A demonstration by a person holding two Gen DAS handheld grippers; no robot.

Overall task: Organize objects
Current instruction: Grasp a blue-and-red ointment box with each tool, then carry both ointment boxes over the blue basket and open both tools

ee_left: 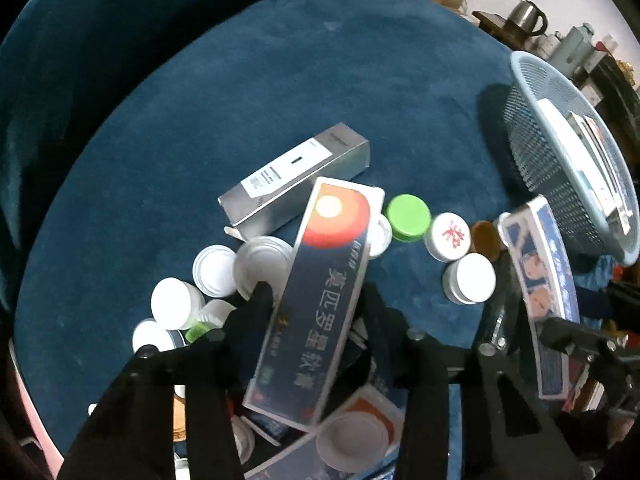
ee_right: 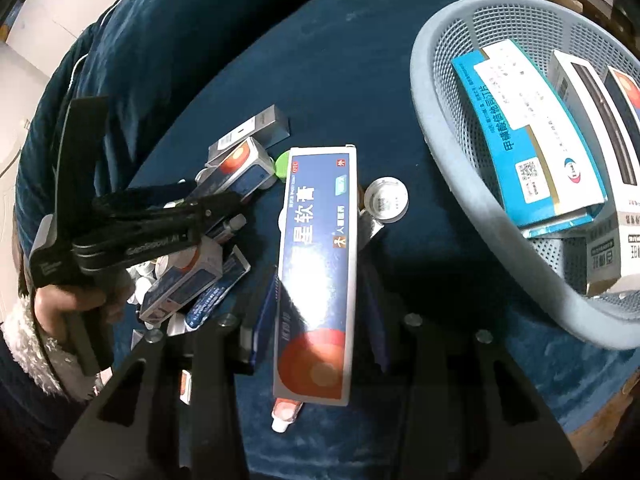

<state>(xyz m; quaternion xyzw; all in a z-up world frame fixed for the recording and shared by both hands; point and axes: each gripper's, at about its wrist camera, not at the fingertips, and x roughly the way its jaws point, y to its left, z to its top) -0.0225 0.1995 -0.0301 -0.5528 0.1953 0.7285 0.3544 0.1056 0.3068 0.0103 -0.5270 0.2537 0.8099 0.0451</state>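
My right gripper [ee_right: 320, 280] pinches a long box [ee_right: 318, 272] lengthwise along its fingers; the basket [ee_right: 452, 184] lies just right, nearer this hand. My left gripper [ee_left: 316, 300] clamps another box [ee_left: 316, 300].

Probably a lived-in home: a steel electric kettle [ee_left: 527, 17] and blurred bottles crowd a dark shelf [ee_left: 592, 56] behind the blue velvet-covered round table [ee_left: 224, 92].
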